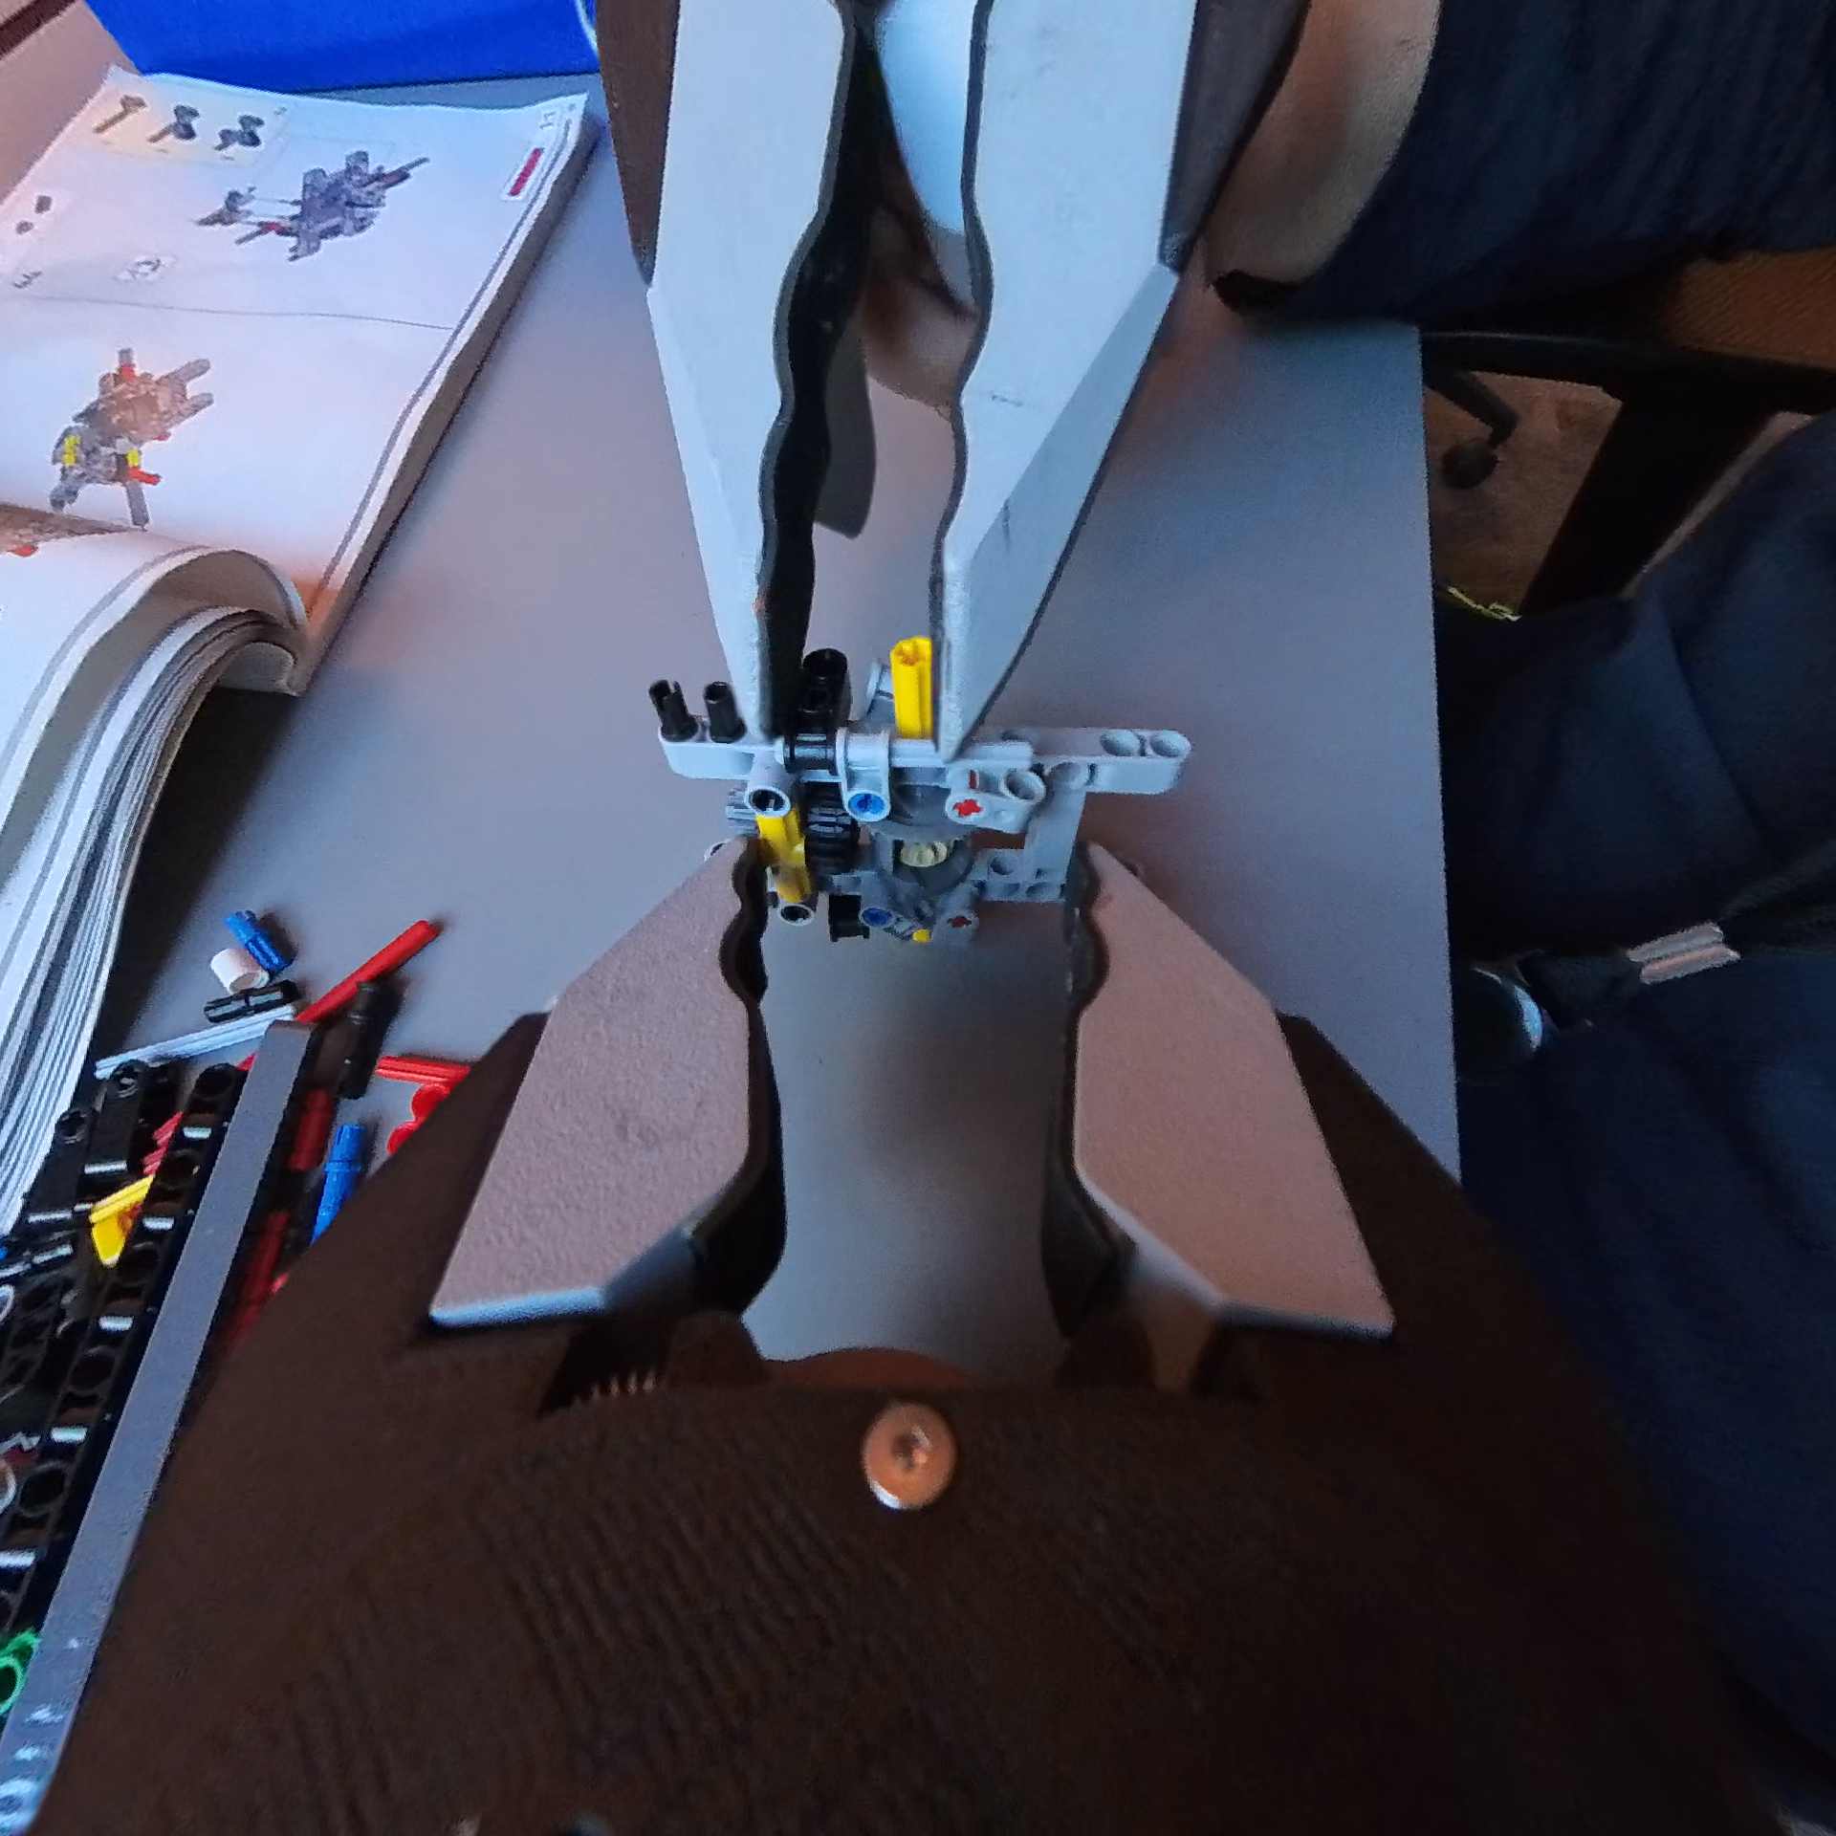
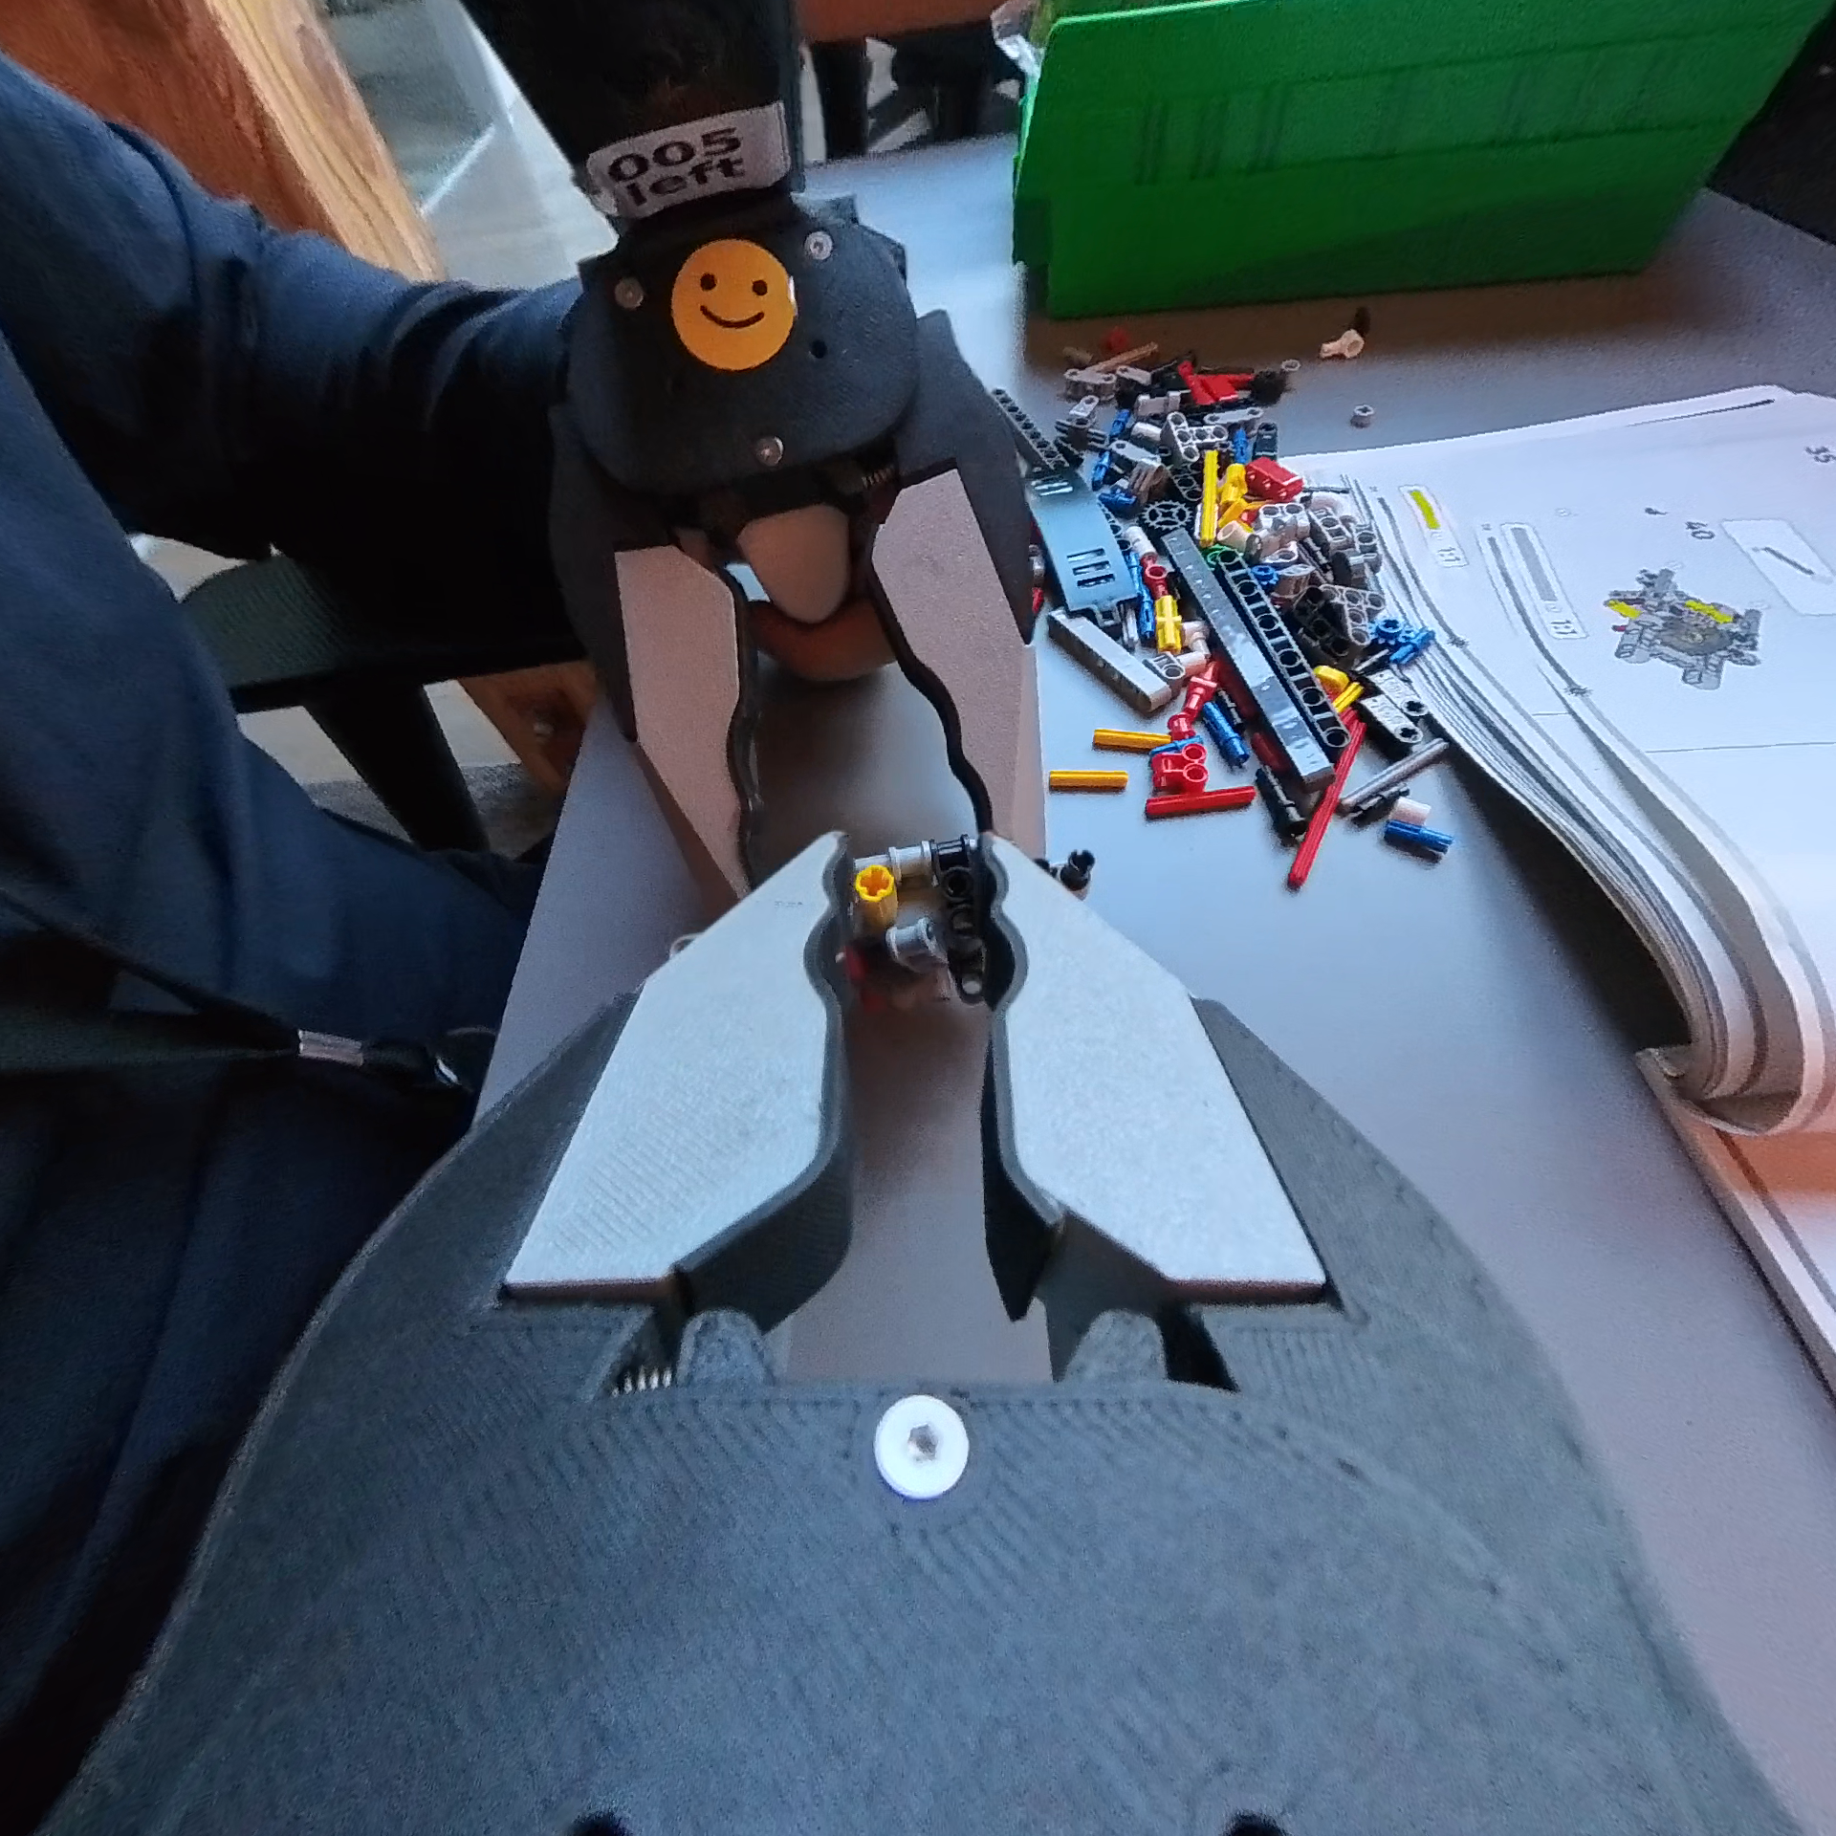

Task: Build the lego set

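Both hand-held grippers (image 1: 909,864) (image 2: 909,874) clamping brick assembly (image 1: 924,795).

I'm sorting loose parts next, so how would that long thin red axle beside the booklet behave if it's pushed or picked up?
The red axle looks rigid plastic and very slender, so probably light. It lies flat on the smooth grey table, so a sideways nudge would likely roll or skid it. Its thinness may make pinching it awkward.
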### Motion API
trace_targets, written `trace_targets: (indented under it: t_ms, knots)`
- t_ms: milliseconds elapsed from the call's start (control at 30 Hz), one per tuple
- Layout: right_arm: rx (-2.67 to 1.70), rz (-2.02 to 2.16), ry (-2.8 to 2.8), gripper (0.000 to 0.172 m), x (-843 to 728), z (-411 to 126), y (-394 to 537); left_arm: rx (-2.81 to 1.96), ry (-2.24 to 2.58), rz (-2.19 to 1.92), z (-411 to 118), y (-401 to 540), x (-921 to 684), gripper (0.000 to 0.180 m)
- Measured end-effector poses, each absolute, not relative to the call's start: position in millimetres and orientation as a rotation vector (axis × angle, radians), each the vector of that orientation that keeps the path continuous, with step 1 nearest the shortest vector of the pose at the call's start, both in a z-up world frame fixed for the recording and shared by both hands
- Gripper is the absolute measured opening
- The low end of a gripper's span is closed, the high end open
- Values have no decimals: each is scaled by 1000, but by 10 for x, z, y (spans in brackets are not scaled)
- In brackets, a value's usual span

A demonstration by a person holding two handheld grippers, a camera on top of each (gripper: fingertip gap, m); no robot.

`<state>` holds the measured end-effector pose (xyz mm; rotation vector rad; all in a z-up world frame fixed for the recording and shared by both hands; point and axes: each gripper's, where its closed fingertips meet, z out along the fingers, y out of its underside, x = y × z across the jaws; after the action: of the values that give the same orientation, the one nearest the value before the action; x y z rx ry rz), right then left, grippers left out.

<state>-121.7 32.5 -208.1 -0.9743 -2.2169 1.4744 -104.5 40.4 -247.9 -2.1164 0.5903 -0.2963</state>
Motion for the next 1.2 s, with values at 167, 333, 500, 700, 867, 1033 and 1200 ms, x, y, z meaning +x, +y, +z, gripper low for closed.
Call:
trace_targets:
  t_ms: [167,333,500,700,867,1033,1200]
  knots:
    - [-996,1572,-2213,35,-1168,-2071,301,-2130,539,-303,-2484,416,-1040,59]
    - [-1037,1570,-2200,35,-1152,-2097,324,-2129,539,-281,-2489,421,-1026,59]
    - [-933,1401,-2188,36,-1150,-2117,311,-2126,544,-257,-2489,417,-1025,59]
    - [-866,1342,-2211,34,-1097,-2124,334,-2130,556,-245,-2501,406,-1008,58]
    - [-895,1296,-2181,17,-1156,-2166,403,-2144,564,-244,-2524,401,-1004,58]
    - [-917,1354,-2185,15,-1172,-2150,394,-2142,562,-246,-2519,394,-1006,58]
    - [-978,1455,-2241,31,-1096,-2195,417,-2153,562,-244,-2537,398,-1008,58]
